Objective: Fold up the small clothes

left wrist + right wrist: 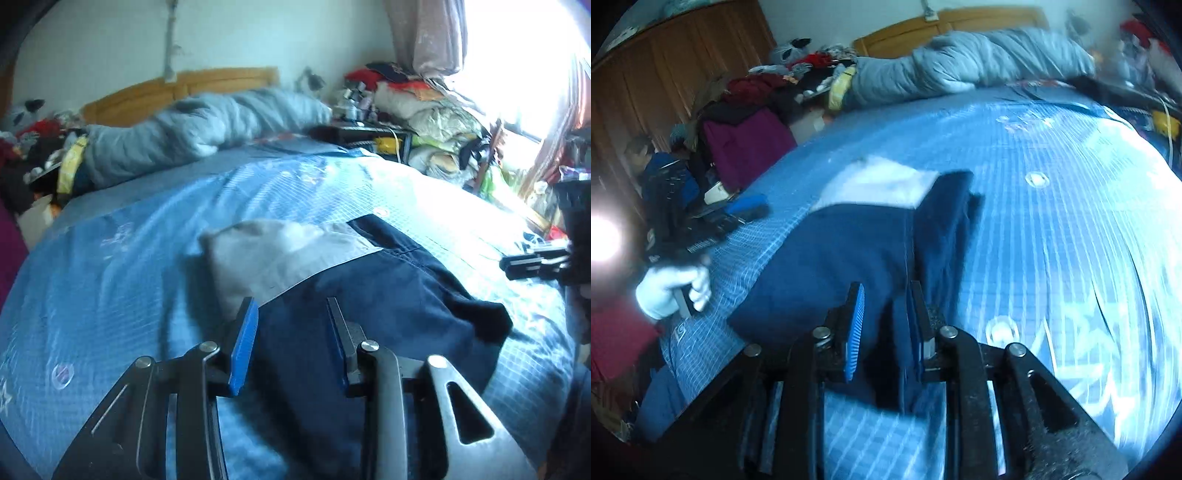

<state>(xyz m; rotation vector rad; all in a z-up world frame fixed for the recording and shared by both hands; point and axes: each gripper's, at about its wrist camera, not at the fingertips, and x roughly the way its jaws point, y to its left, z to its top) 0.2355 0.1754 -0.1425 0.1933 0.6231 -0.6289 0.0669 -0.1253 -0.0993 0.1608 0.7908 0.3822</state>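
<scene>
A small navy-blue cloth garment with a pale grey lining panel [369, 280] lies partly folded on the bed's light-blue checked sheet [129, 258].

In the left wrist view, the left gripper [291, 314] hangs low over the near edge of the garment, its blue-padded jaws apart with navy cloth showing in the gap between them; whether the pads touch the cloth I cannot tell. The grey panel lies just ahead and to the left of these jaws, while a dark flap of the garment spreads to their right. Further right, at the edge of that view, the black tip of the right gripper [532, 262] sits over the sheet.

In the right wrist view, the right gripper [884, 299] stands over the near corner of the garment [849, 251], its jaws narrowly apart with a raised fold of navy cloth between them; whether they pinch it is unclear through the blur. Left of these jaws, a white-gloved hand [670, 291] grips the handle of the other tool.

Far ahead of both jaws, a rumpled grey quilted duvet [207, 125] lies against the orange wooden headboard [177, 86].
</scene>
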